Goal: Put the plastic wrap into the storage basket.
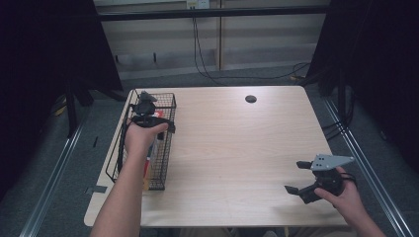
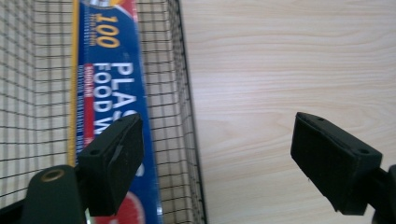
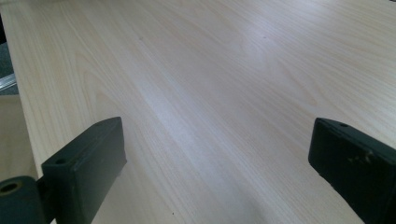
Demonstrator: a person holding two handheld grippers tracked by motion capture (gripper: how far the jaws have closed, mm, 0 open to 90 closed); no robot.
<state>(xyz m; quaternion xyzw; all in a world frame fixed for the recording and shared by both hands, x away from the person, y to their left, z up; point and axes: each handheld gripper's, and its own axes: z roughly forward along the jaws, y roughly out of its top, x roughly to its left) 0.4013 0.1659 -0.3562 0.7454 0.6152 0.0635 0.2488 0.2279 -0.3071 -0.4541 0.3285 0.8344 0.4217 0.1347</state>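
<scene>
Food-wrap box left in the wire basket, left claw spread above it

The plastic food wrap box (image 2: 109, 88) was seen lying lengthwise inside the black wire basket (image 1: 168, 143) at the left edge of the surface (image 1: 237, 148); the left claw (image 2: 219, 158) was held over the basket's right wall, jaws apart with nothing pinched, so the placing step was judged done. Other contents were possibly present, but the high view was too dim to be sure. The right claw (image 1: 298, 177) was held spread and empty over bare wood, well apart; a clean lift clear of the mesh was judged to be called for next
</scene>
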